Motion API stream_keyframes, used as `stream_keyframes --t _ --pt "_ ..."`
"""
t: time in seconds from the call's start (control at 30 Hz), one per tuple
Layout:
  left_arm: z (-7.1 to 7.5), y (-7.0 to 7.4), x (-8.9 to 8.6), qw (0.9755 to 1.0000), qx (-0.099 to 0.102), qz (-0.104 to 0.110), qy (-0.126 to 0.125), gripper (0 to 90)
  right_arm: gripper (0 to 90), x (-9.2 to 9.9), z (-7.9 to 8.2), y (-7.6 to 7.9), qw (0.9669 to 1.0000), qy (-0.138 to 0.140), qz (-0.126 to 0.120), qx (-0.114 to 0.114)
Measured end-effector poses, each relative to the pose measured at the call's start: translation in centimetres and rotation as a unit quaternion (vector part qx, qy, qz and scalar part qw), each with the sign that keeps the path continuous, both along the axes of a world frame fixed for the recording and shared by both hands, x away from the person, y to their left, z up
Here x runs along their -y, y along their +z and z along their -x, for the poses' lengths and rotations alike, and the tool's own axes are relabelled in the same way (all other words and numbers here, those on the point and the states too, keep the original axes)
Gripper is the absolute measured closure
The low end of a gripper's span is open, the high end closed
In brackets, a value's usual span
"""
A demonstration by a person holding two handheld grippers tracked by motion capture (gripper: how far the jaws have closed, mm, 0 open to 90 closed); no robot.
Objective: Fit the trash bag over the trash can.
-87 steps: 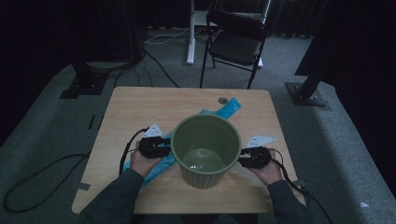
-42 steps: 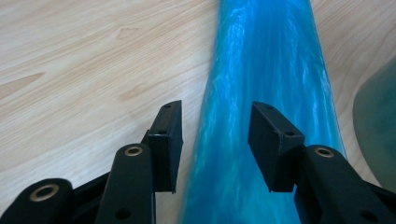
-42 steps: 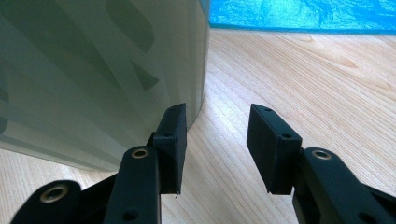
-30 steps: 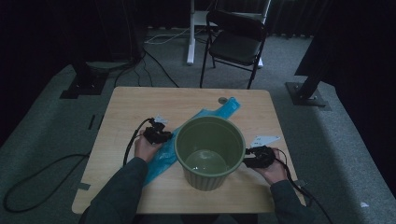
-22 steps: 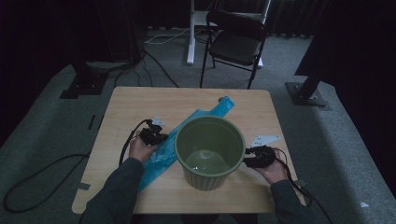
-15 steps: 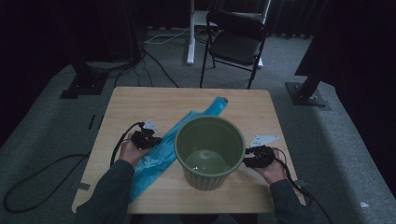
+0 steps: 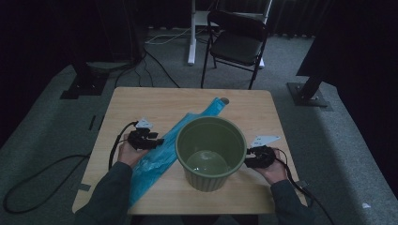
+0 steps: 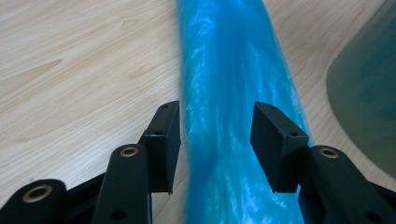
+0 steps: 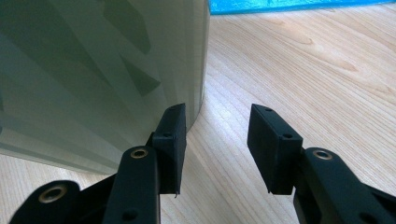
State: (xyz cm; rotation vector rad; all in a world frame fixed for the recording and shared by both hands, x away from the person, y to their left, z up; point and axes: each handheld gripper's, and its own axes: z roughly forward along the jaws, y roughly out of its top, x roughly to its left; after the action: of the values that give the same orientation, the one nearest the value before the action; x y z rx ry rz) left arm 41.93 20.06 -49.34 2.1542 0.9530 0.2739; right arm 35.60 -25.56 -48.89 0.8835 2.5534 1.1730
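At centre left of the high view, the left gripper [image 7: 152, 141] has just been opening, its jaws now spread astride the blue plastic bag [image 7: 157, 157], pads clear of it. The bag lies diagonally beside the green bin [image 7: 210, 152]. At right, the right gripper [image 7: 247, 161] stands spread against the bin wall. The bag looks just released; next probably regrip it to line the bin

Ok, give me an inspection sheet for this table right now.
Surface: wooden table, dim light.
Job's things: green bin upright, nothing seen inside; blue bag lies diagonally, partly behind the bin.
Clutter: nothing seen.
Grippers: left gripper open, jaws just opened, bag between them, pads apart from it; right gripper open beside the bin's wall.
Cables: one trails from each gripper; left cable runs onto the floor.
Surroundings: black chair, grey carpet, stand bases.
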Motion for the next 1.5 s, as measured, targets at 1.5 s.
stream_keyframes --t 1.5 --pt "-1.5 -3.9 2.2 0.9988 -0.005 -0.048 0.011 53.8 64.3 -0.7 0.3 0.2 0.9997 0.024 -0.006 -0.002"
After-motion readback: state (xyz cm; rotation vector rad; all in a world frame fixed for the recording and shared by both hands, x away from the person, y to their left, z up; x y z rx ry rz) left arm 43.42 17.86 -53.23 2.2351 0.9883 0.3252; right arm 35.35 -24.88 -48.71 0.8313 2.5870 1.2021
